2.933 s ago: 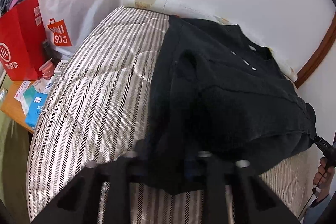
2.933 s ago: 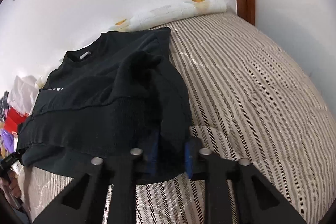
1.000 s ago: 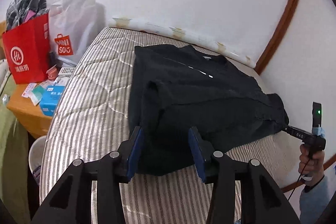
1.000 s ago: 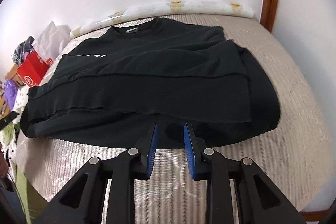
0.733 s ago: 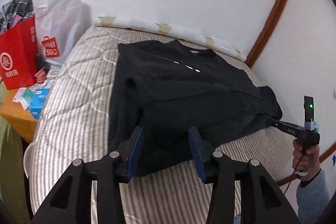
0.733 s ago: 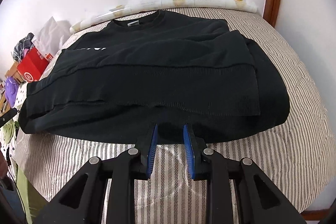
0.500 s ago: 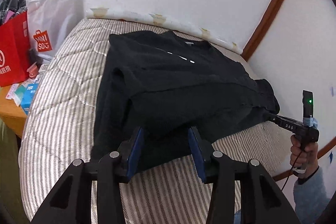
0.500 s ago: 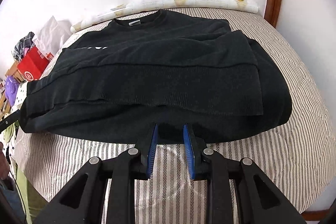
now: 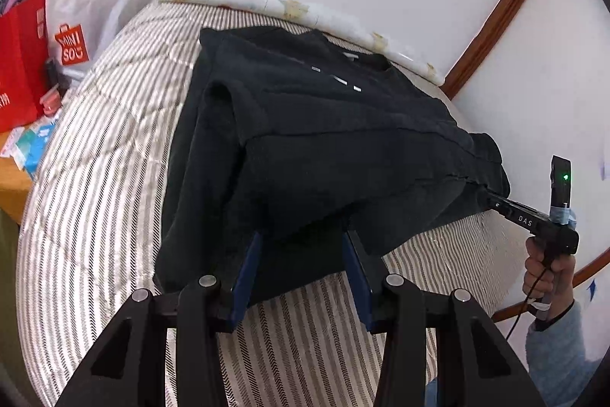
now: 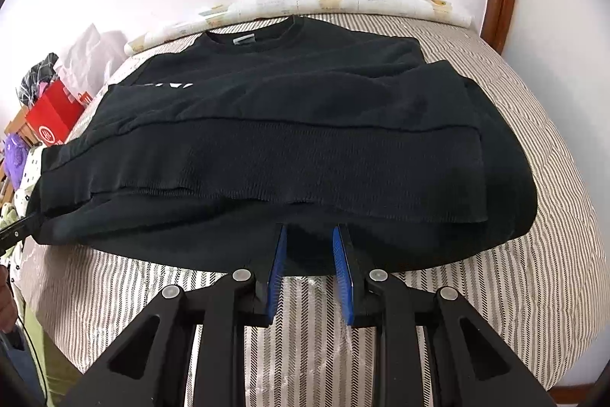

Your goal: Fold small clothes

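Two grippers work one garment. Far left in the left wrist view we note a red paper bag (image 9: pixel 19 63) and a white shopping bag (image 9: pixel 87 6) beside the striped mattress (image 9: pixel 95 178), with small boxes on a wooden surface below them.

Next, the black sweatshirt (image 9: pixel 324 147) lies across the middle of the mattress, collar toward the wall, its lower part folded up over the body so a ribbed band runs across the top layer. Our left gripper (image 9: pixel 301 254) sits at the near edge of the sweatshirt. Its blue pads stand apart with dark cloth lying between them; we cannot tell whether they press on it.

Further right, the right gripper (image 9: pixel 495 203) reaches the sweatshirt's far end from the side, held by a hand (image 9: pixel 549 269) in a light blue sleeve (image 9: pixel 560 349). A green light glows on it.

From the right wrist view, the sweatshirt (image 10: pixel 286 140) spreads wide over the mattress (image 10: pixel 533 254). The right gripper (image 10: pixel 309 254) has its blue pads narrowly apart, straddling the near hem; whether they pinch it we cannot tell.
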{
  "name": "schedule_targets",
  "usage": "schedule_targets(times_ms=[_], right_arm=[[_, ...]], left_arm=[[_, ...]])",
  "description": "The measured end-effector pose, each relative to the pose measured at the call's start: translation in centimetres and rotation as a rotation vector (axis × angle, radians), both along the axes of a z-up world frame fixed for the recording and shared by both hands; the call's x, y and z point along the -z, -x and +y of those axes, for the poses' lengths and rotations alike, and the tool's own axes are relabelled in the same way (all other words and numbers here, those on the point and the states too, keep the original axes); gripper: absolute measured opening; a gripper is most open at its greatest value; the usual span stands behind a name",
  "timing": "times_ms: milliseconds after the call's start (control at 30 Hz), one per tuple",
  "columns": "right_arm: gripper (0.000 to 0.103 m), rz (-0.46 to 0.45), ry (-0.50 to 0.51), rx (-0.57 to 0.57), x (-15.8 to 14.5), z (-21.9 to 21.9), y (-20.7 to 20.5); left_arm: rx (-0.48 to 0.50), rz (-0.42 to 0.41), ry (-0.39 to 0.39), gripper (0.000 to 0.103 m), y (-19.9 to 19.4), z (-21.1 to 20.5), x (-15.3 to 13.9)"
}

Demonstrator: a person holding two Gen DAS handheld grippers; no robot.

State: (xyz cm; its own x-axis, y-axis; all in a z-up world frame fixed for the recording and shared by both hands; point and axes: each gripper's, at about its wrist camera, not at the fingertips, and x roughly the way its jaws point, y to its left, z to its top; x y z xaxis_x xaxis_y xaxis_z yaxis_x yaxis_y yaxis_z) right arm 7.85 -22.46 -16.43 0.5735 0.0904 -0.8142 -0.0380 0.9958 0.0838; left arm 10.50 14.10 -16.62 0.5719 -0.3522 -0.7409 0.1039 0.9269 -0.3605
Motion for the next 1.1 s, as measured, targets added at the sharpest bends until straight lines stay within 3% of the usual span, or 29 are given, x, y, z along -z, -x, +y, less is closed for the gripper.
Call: schedule_targets(times_ms=[667, 867, 967, 1100], right_arm=[[0.025, 0.013, -0.026, 0.034, 0.5, -1.2, -1.2], [0.025, 0.036, -0.004, 0.039, 1.2, -0.7, -2.2], [0.024, 0.036, 0.008, 0.040, 0.9, -0.6, -2.5], [0.023, -0.027, 0.035, 0.028, -0.6, -0.2, -3.3]], left_arm=[[0.037, 0.036, -0.029, 0.041, -2.8, -1.7, 0.9], [0.040, 0.070, -0.111, 0.041, -4.3, -2.9, 1.6], [0.040, 0.047, -0.139, 0.041, -4.5, -3.4, 0.7], [0.023, 0.011, -0.106, 0.041, -5.5, -2.7, -0.4]])
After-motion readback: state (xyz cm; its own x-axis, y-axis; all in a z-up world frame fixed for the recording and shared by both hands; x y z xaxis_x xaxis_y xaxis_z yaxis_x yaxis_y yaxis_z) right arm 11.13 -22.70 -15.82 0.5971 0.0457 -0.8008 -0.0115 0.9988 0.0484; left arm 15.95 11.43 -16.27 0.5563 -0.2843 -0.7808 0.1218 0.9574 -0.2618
